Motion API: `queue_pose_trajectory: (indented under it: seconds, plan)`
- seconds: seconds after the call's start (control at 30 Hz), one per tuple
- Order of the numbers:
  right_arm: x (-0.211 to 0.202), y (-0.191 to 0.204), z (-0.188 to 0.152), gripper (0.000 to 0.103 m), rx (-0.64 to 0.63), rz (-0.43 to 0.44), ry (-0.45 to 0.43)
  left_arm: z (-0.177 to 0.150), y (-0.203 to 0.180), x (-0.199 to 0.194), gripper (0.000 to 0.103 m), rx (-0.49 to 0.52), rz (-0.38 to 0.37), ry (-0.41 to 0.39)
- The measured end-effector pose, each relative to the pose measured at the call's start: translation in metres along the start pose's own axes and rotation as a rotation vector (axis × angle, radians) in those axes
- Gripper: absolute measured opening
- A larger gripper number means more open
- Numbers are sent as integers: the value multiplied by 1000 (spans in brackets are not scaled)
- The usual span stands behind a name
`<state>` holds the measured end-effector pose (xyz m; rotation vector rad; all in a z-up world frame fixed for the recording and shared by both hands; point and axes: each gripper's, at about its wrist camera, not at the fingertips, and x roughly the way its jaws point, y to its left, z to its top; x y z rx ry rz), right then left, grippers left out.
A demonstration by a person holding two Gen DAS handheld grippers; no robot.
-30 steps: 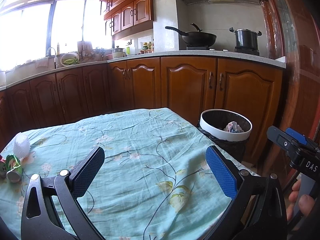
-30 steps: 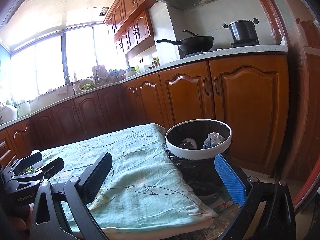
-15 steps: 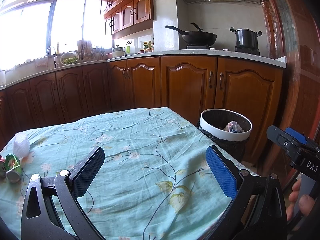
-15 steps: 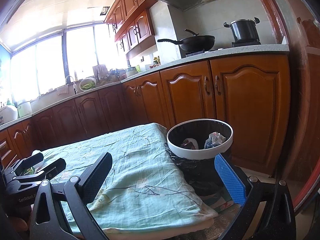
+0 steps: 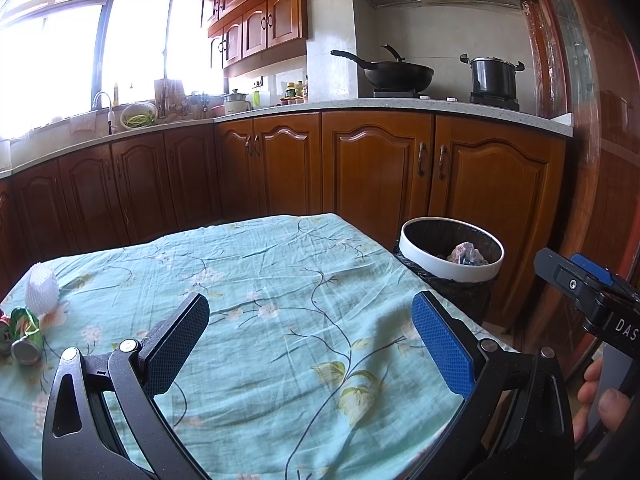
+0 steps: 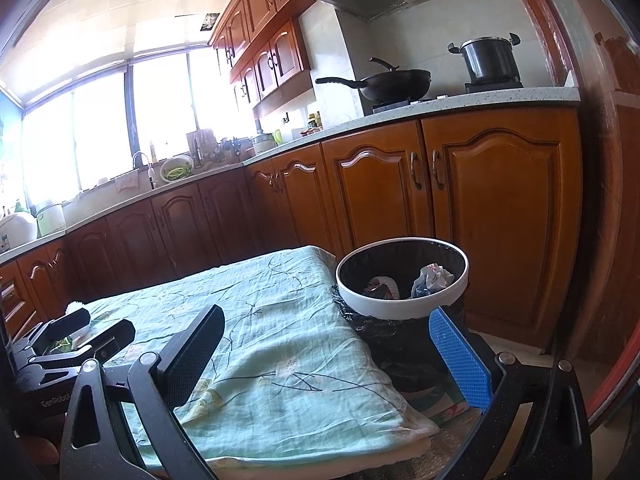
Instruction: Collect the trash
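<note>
A crushed green can (image 5: 24, 332) lies at the table's left edge, with a white foam fruit net (image 5: 41, 292) just behind it. A white-rimmed trash bin (image 5: 452, 258) lined with a black bag stands on the floor off the table's right side, crumpled paper (image 6: 434, 278) inside it. My left gripper (image 5: 310, 344) hovers open over the middle of the table with nothing between its fingers. My right gripper (image 6: 332, 354) is open and empty too, above the table's near right corner beside the trash bin (image 6: 402, 290).
The table wears a pale green floral cloth (image 5: 280, 280). Brown wooden cabinets (image 5: 380, 164) run behind, topped by a counter with a wok (image 5: 396, 72) and a pot (image 5: 494, 76). A wooden door frame (image 5: 580, 160) stands at right. Someone's fingers (image 5: 600, 396) hold the right tool.
Both views have shifted very slightly; the bin sits a touch further right in the right wrist view. Both grippers stay open and empty.
</note>
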<state>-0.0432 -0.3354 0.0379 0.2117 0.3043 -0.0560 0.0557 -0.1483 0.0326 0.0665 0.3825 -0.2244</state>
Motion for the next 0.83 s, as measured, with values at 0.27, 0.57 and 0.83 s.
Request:
queue_pose_trajectory:
  seconds: [0.27,0.57,0.83]
  plan:
    - [1,0,0,103,1,2,6,-1,0,0,103,2,-2,4]
    - [2,-1,1,103,4,4,7,-1,0,0,103,0,-3,5]
    - [7,-2,3,103,7,8,17,-1,0,0,103,-4,-3,6]
